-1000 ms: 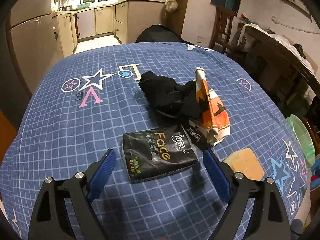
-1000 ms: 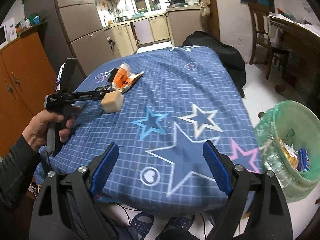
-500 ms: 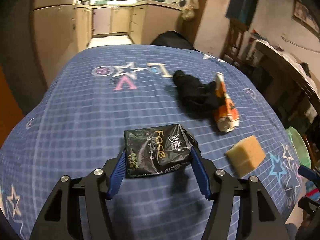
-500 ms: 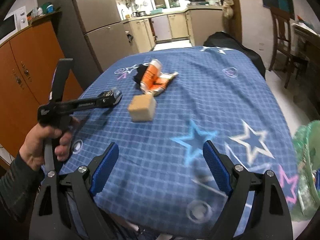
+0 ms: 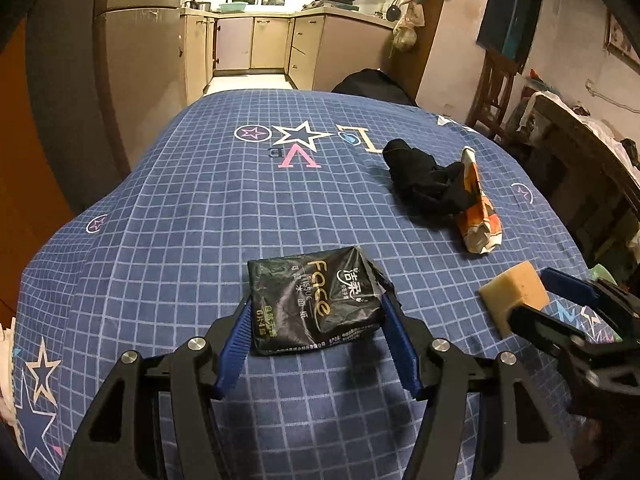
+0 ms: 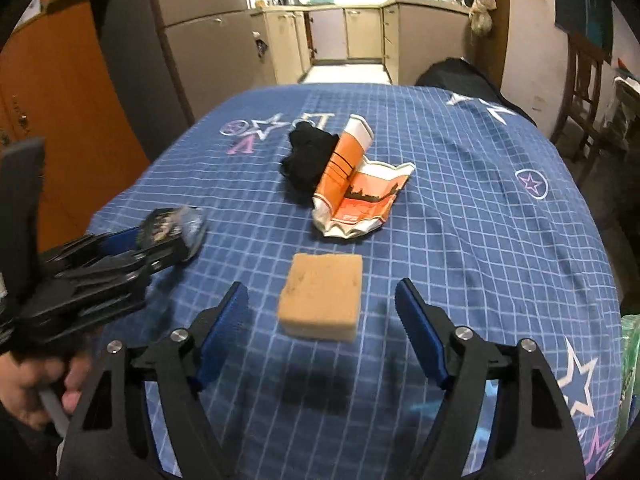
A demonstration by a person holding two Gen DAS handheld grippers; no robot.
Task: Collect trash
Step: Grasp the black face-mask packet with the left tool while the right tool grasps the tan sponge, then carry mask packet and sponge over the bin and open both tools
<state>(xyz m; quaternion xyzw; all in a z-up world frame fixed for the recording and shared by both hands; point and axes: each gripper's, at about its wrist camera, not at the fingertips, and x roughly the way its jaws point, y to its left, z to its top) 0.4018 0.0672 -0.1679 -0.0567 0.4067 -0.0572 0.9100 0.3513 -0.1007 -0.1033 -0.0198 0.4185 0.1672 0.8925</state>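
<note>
The left gripper (image 5: 316, 344) is clamped on the black tissue pack (image 5: 316, 304), held just above the tablecloth (image 5: 180, 220). The right gripper (image 6: 320, 336) is spread wide, with the sponge (image 6: 322, 294) at 12 o'clock just ahead, its long side crosswise, nearer this hand.
</note>
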